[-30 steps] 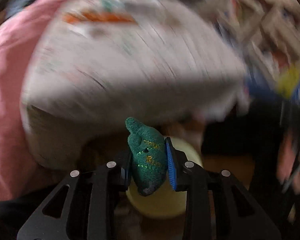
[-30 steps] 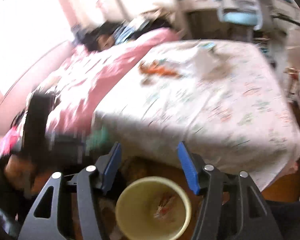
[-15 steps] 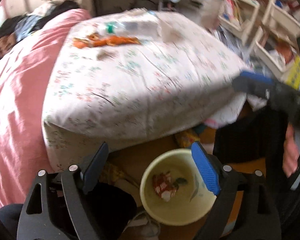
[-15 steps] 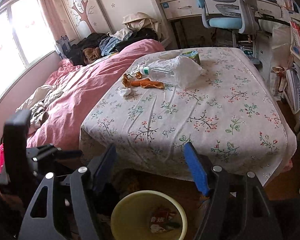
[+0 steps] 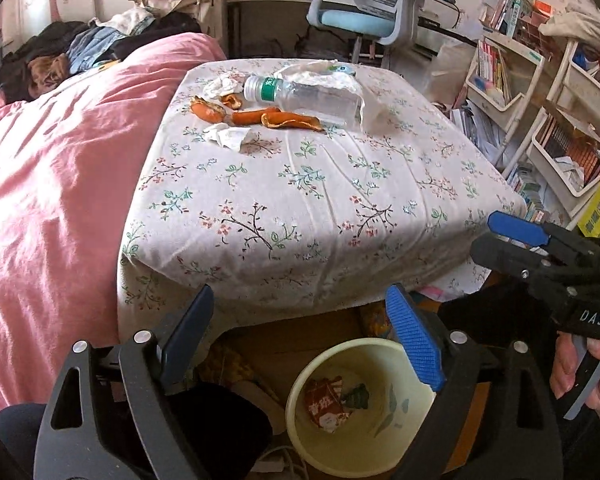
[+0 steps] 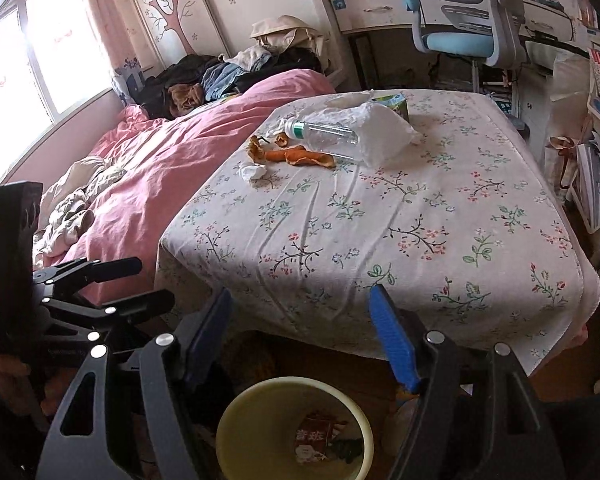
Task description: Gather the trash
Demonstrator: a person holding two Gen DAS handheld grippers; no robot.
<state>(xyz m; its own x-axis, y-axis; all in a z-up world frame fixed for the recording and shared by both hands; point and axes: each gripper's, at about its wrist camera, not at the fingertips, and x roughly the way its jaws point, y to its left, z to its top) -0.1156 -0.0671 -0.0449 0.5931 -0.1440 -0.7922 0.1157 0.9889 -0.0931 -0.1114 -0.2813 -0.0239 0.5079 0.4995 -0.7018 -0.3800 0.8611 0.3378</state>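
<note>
A pale yellow bin (image 5: 300, 392) (image 6: 240, 412) stands on the floor at the bed's foot, holding a red wrapper (image 5: 324, 402) and a green scrap (image 5: 356, 396). On the floral sheet (image 5: 300, 200) lie a clear plastic bottle (image 5: 308, 98) (image 6: 324, 133), orange peel (image 5: 260, 116) (image 6: 296, 156), crumpled tissues (image 5: 228, 136) (image 6: 254, 171) and a white plastic bag (image 6: 380, 132). My left gripper (image 5: 300, 344) is open and empty above the bin. My right gripper (image 6: 300, 340) is open and empty, also above the bin; it shows at the right of the left wrist view (image 5: 540, 248).
A pink duvet (image 5: 60, 180) covers the bed's left side, with clothes piled at its head (image 6: 220, 76). A blue desk chair (image 6: 460, 36) and desk stand behind. Shelves of books (image 5: 560, 128) line the right. A small green carton (image 6: 396, 105) sits behind the bag.
My left gripper let go of the green scrap, which now lies in the bin, and opened. Both grippers have tilted up toward the bed.
</note>
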